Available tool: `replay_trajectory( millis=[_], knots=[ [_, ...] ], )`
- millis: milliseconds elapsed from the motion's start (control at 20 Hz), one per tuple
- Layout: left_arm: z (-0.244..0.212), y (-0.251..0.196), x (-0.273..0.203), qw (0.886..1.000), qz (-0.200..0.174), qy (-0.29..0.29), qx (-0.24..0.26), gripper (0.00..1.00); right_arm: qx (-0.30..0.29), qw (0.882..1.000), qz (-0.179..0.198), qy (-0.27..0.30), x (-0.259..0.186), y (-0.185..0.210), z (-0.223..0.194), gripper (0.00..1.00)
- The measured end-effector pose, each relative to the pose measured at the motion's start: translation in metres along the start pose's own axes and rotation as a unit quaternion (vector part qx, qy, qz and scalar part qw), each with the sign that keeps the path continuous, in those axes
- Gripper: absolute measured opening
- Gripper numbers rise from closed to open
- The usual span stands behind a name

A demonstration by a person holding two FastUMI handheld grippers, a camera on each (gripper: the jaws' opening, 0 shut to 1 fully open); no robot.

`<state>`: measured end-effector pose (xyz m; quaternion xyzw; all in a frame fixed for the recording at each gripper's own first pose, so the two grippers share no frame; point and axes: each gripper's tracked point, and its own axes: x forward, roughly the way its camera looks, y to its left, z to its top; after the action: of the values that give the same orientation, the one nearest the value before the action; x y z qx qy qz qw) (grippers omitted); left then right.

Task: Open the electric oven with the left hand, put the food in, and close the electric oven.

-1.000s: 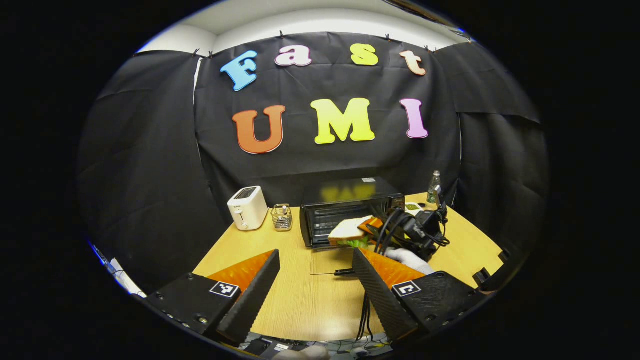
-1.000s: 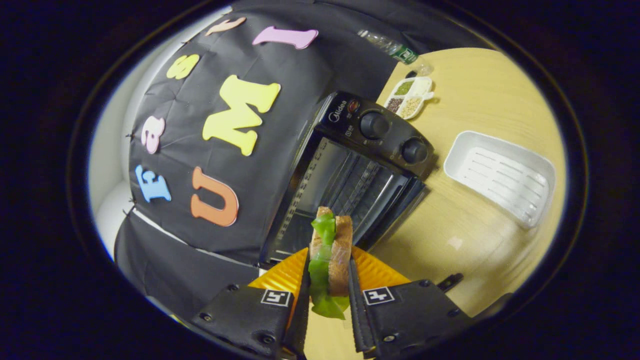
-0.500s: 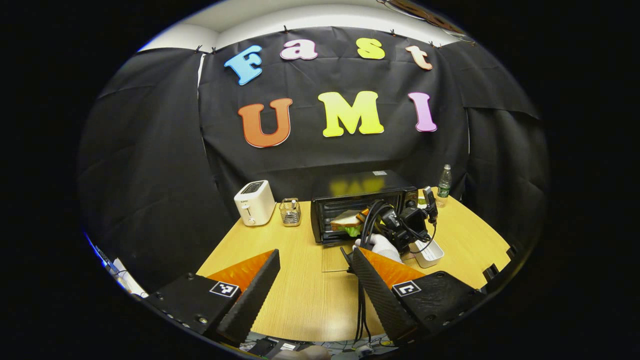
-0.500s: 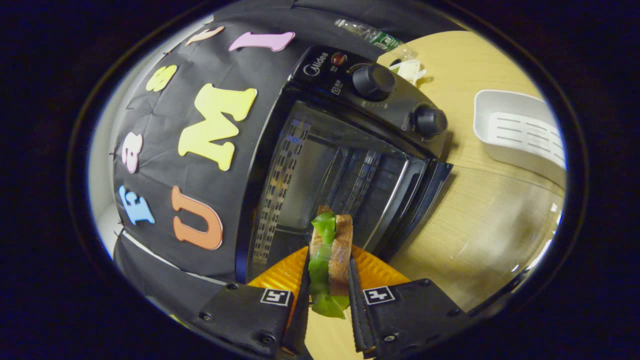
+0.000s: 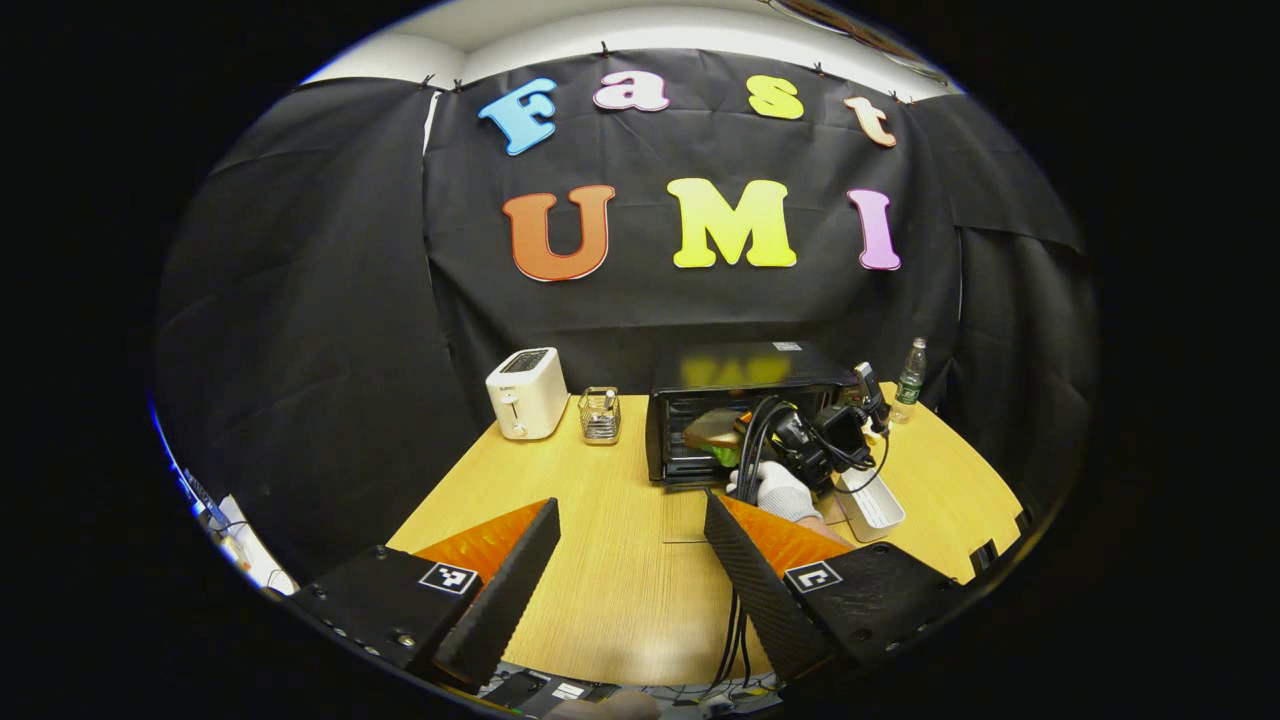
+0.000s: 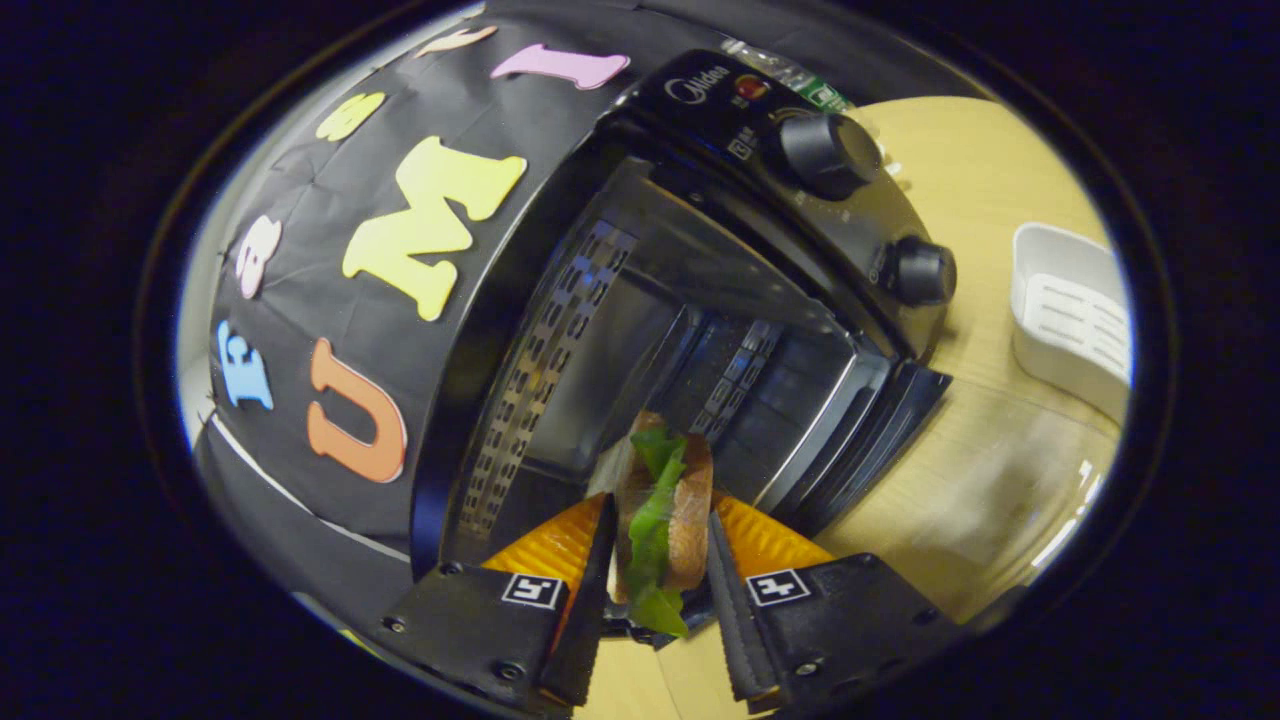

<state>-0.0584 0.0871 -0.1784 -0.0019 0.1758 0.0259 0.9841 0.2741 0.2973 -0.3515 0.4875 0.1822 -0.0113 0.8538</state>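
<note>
The black electric oven (image 5: pixel 745 385) stands at the back of the wooden table with its glass door (image 5: pixel 688 512) folded down flat. My right gripper (image 6: pixel 658 520) is shut on a sandwich (image 6: pixel 668 500) of brown bread and green lettuce, held on edge at the mouth of the oven cavity (image 6: pixel 640 340). In the left gripper view the sandwich (image 5: pixel 712 430) sits inside the oven opening, with a gloved hand (image 5: pixel 778 490) behind it. My left gripper (image 5: pixel 630 508) hangs open over the near table, well short of the oven door, with nothing between its fingers.
A white toaster (image 5: pixel 527 392) and a small wire basket (image 5: pixel 600 415) stand left of the oven. A white tray (image 6: pixel 1070 315) lies to its right, a bottle (image 5: pixel 910 370) behind. Two knobs (image 6: pixel 825 150) sit on the oven's control panel.
My right gripper has carried the sandwich forward from in front of the open door into the oven's mouth. The left gripper has drawn back a little and stays open.
</note>
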Motion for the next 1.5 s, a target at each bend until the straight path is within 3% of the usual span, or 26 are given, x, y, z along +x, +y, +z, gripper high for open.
replay_trajectory(
  millis=[50, 100, 150, 200, 250, 650, 850, 900, 950, 1250, 1500],
  knots=[
    [0.002, 0.001, 0.000, 1.000, 0.002, -0.002, -0.002, 0.96, -0.008, 1.000, -0.006, 0.003, 0.000, -0.002, 0.000, 0.46],
    [0.002, 0.002, 0.000, 1.000, 0.004, -0.003, -0.005, 0.96, -0.013, 1.000, -0.009, 0.008, -0.002, -0.004, 0.001, 0.61],
    [0.003, 0.001, 0.001, 1.000, 0.004, -0.004, -0.007, 0.96, -0.020, 1.000, -0.006, 0.009, -0.005, -0.002, 0.003, 0.66],
    [0.004, 0.001, 0.000, 1.000, 0.006, -0.004, -0.007, 0.96, -0.045, 0.999, -0.019, 0.006, -0.007, -0.006, 0.006, 0.80],
    [0.007, 0.001, 0.000, 1.000, 0.007, -0.008, -0.006, 0.96, -0.071, 0.997, -0.028, 0.002, -0.011, -0.011, 0.013, 1.00],
    [0.018, -0.009, -0.001, 0.999, 0.009, -0.031, -0.003, 0.96, -0.139, 0.990, -0.031, 0.012, -0.069, -0.012, 0.054, 1.00],
    [0.020, -0.017, 0.002, 0.999, 0.007, -0.042, -0.004, 0.96, -0.197, 0.979, -0.035, 0.029, -0.116, -0.019, 0.078, 1.00],
    [0.019, -0.020, 0.004, 0.999, 0.005, -0.044, -0.003, 0.96, -0.210, 0.977, -0.038, 0.028, -0.131, -0.021, 0.088, 0.89],
    [0.016, -0.023, 0.006, 0.999, 0.004, -0.044, 0.000, 0.96, -0.227, 0.973, -0.034, 0.026, -0.147, -0.020, 0.098, 1.00],
    [-0.006, -0.045, 0.027, 0.999, -0.004, -0.046, 0.008, 0.96, -0.320, 0.947, -0.027, 0.008, -0.233, -0.025, 0.151, 1.00],
    [-0.043, -0.075, 0.049, 0.999, -0.025, -0.029, 0.015, 0.96, -0.352, 0.935, -0.032, -0.020, -0.287, -0.038, 0.192, 1.00]
  ],
)
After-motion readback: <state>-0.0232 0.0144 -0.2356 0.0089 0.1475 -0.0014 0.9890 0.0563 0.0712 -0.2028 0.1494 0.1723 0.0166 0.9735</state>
